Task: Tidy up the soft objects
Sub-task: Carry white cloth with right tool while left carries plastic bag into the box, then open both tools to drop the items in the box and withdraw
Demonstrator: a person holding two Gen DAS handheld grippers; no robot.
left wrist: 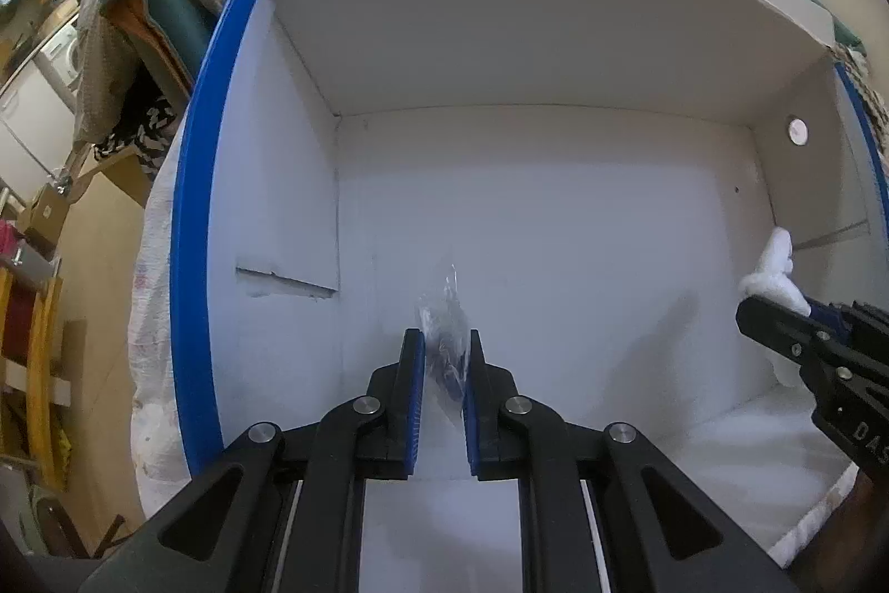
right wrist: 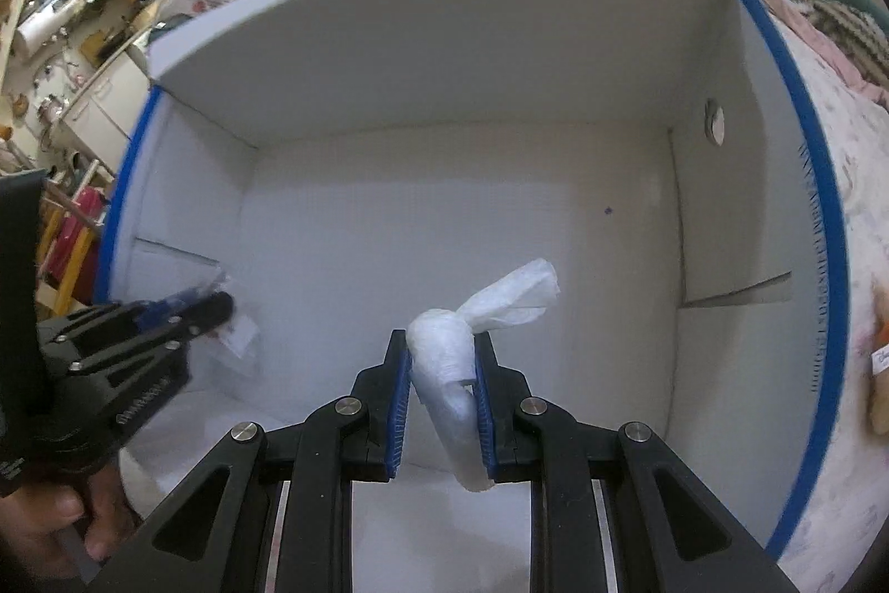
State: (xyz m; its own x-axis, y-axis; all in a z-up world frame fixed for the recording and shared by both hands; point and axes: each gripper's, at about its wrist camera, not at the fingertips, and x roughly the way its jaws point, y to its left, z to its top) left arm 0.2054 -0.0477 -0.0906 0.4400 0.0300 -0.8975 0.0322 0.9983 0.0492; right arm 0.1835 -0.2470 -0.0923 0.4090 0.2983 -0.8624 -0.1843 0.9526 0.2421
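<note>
Both grippers hang inside a white cardboard box (left wrist: 555,215) with blue-taped rims. My left gripper (left wrist: 447,343) is shut on a crumpled clear plastic bag (left wrist: 444,315) that sticks up between its blue pads. My right gripper (right wrist: 443,343) is shut on a white rolled plastic bundle (right wrist: 450,370) whose knotted tail (right wrist: 517,295) points up to the right. In the left wrist view the right gripper (left wrist: 789,315) enters at the right edge with the white bundle (left wrist: 775,270). In the right wrist view the left gripper (right wrist: 216,307) enters at the left with its clear bag (right wrist: 239,334).
The box (right wrist: 444,215) has an open flap (left wrist: 528,20) at its far side and a round hole (left wrist: 798,130) in its right wall. It rests on a bed with patterned bedding (right wrist: 855,259). A hand (right wrist: 55,521) holds the left gripper. Kitchen counters (right wrist: 83,37) lie far left.
</note>
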